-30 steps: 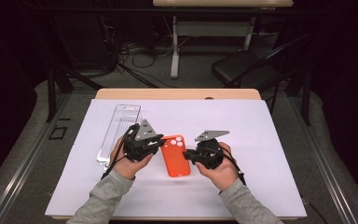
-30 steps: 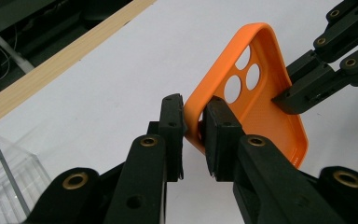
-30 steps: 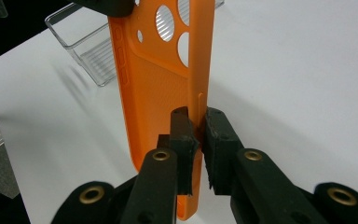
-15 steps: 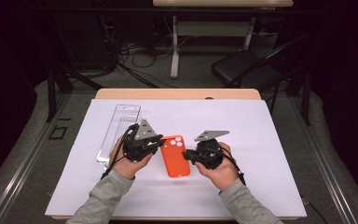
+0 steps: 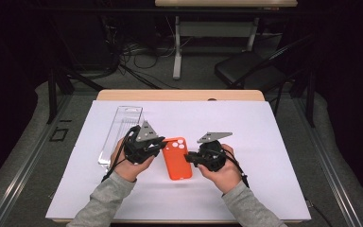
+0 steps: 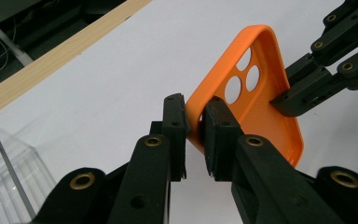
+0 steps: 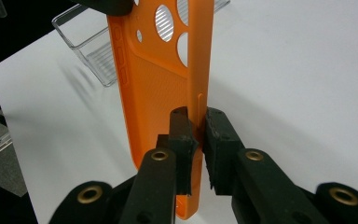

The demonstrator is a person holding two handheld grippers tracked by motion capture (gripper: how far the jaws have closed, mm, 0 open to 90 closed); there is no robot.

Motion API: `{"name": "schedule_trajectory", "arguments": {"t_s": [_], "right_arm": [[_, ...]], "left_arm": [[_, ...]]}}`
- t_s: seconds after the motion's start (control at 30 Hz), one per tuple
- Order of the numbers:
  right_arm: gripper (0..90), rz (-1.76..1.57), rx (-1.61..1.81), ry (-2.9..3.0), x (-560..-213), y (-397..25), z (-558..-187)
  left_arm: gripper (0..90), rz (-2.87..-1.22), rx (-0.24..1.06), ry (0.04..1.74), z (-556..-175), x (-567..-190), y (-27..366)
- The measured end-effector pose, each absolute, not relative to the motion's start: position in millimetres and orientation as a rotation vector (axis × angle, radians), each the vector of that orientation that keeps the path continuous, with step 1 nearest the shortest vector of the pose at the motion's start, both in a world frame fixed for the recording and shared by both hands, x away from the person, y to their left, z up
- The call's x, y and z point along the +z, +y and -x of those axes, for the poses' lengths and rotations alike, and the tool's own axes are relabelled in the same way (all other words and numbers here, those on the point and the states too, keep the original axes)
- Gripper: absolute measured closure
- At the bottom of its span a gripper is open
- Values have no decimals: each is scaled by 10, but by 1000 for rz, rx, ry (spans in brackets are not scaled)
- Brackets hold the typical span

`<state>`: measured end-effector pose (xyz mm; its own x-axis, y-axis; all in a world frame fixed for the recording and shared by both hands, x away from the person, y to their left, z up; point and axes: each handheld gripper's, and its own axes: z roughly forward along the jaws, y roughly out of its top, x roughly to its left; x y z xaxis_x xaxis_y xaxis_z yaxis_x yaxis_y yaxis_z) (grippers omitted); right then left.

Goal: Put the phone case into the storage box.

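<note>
From the high view, one orange phone case (image 5: 177,158), a matte rounded rectangle with a cluster of round camera holes at its far end, sits over the white sheet (image 5: 264,142) that covers the wooden table (image 5: 179,95), between two black grippers. The left gripper (image 5: 159,145) meets its left long edge near the camera holes, and the right gripper (image 5: 189,158) meets its right long edge. One clear plastic box (image 5: 120,132), long and ribbed, lies on the sheet just left of the left hand. In the left gripper view, the two black jaws are clenched on the case's thin rim, the hollow inside faces the camera with two round holes clear, and the other gripper's jaws (image 6: 303,93) pinch the far rim. In the right gripper view, the jaws pinch the case's side wall; the inner face is finely stippled, with small button cut-outs along one edge, and the transparent box (image 7: 93,51) lies beyond.
</note>
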<state>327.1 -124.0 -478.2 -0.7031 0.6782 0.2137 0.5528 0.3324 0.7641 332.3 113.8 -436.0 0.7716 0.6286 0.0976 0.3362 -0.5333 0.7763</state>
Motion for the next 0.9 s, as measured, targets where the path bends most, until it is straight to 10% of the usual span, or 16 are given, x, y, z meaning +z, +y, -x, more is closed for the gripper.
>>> {"name": "schedule_trajectory", "arguments": {"t_s": [0.9], "right_arm": [[658,-1131,1374,2426,-4782,-1262,-3293]], "left_arm": [[805,-2167,464,731,-3356,-4364,1177]]}}
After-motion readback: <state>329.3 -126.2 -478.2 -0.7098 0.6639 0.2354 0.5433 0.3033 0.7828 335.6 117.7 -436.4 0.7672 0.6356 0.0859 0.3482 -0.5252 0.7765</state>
